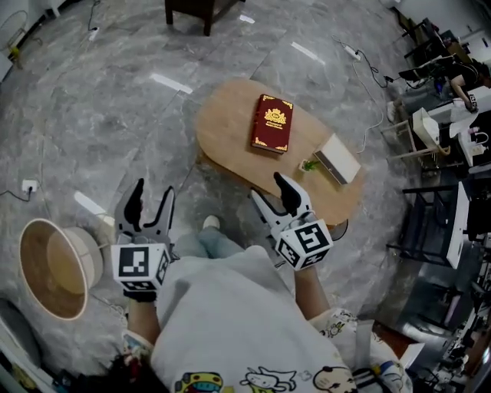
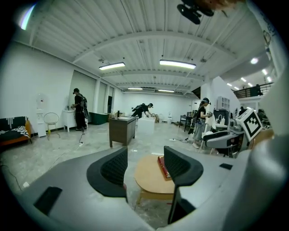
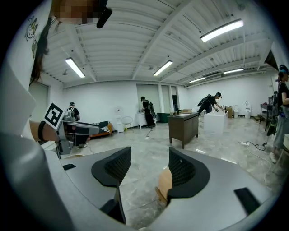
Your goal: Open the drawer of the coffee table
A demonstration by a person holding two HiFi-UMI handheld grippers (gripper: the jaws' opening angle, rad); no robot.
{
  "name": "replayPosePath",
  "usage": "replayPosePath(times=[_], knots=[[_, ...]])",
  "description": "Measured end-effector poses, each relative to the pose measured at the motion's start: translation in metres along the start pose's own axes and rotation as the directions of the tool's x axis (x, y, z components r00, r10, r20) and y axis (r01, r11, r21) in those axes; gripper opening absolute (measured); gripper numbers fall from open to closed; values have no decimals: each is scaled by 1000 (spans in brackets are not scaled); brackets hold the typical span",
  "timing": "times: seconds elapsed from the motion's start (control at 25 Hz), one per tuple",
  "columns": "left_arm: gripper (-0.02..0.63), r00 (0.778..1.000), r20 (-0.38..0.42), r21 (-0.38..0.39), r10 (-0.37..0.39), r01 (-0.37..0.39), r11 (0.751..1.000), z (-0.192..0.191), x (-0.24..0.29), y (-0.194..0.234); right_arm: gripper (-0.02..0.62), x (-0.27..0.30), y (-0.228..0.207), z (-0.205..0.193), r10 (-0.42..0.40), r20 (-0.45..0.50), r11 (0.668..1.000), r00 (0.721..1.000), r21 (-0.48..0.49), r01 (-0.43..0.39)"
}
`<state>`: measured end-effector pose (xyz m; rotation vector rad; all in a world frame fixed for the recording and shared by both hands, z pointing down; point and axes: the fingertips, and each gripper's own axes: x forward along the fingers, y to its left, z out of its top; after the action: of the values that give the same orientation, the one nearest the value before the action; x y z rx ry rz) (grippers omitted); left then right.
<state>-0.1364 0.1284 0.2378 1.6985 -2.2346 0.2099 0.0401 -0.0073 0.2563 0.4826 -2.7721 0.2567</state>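
An oval wooden coffee table [image 1: 230,130] stands on the marble floor ahead of me, and I see no drawer front from above. A red book [image 1: 271,123], a white box [image 1: 337,159] and a small green plant [image 1: 309,165] lie on its top. My left gripper [image 1: 150,198] is open, held over the floor left of the table's near edge. My right gripper [image 1: 270,189] is open over the near edge of the table. In the left gripper view the table [image 2: 151,178] and book [image 2: 162,166] show between the open fingers [image 2: 114,171]. The right gripper view catches the table's end [image 3: 165,182].
A round wooden stool or basket [image 1: 55,265] stands at the left by my side. A dark cabinet [image 1: 196,9] stands far ahead. Desks, chairs and cables [image 1: 445,115] crowd the right side. Several people stand in the background of the gripper views.
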Motion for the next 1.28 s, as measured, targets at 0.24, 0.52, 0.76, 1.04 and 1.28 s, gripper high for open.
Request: replayPosePath(times=[0.24, 0.52, 0.76, 1.04, 1.28], knots=[[229, 997, -14, 4, -74, 74, 997, 2, 29, -3, 230, 2, -7, -1, -52, -9, 998, 999, 20, 52], [229, 974, -57, 45, -221, 224, 974, 10, 72, -1, 230, 7, -25, 7, -193, -7, 979, 981, 64, 193], [229, 916, -110, 88, -386, 396, 914, 20, 119, 5, 230, 19, -30, 22, -334, 2, 938, 942, 95, 333], [229, 827, -181, 142, -533, 558, 817, 25, 163, 4, 230, 25, -28, 18, -473, -26, 869, 881, 153, 471], [229, 764, -256, 165, -592, 638, 752, 7, 183, 5, 230, 31, -30, 1, -536, -65, 820, 842, 197, 537]])
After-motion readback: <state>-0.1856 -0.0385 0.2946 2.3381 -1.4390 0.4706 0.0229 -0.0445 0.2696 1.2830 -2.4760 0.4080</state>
